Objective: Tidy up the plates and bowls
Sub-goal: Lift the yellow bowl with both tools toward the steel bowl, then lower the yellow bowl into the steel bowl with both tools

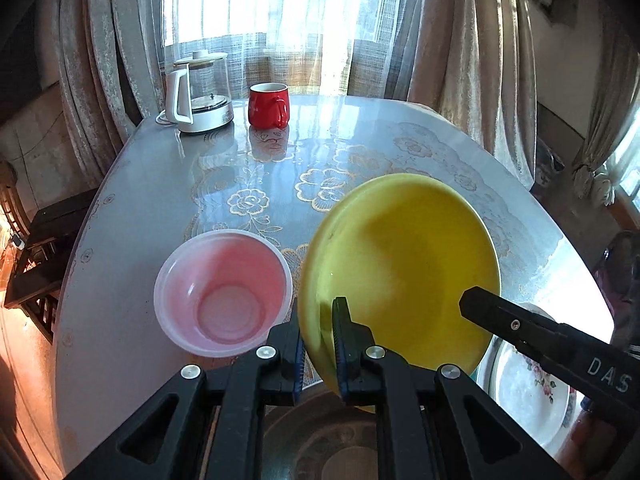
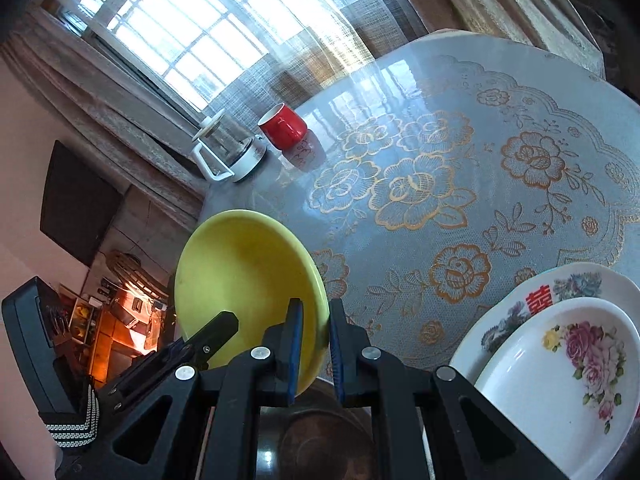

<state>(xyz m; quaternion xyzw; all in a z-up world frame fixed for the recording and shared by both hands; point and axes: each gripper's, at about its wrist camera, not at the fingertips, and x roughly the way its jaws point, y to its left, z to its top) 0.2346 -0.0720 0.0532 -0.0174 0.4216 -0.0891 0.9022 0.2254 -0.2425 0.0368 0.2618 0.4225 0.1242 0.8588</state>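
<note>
A yellow plate (image 1: 400, 264) hangs tilted above the table, held at two opposite edges. My left gripper (image 1: 318, 320) is shut on its left rim. My right gripper (image 2: 315, 308) is shut on the other rim of the same yellow plate (image 2: 244, 280). In the left wrist view a black finger (image 1: 500, 316) of the right gripper reaches in over the plate's right side. A pink bowl (image 1: 222, 292) stands upright on the table just left of the plate. Two white floral plates (image 2: 560, 360) lie stacked at the near right.
A red mug (image 1: 268, 105) and a glass kettle (image 1: 200, 92) stand at the table's far edge by the curtained window. The round table (image 2: 460, 208) has a flowered cover. A dark round dish (image 1: 320, 440) lies below the grippers. The floral plates (image 1: 528, 384) sit near the table's edge.
</note>
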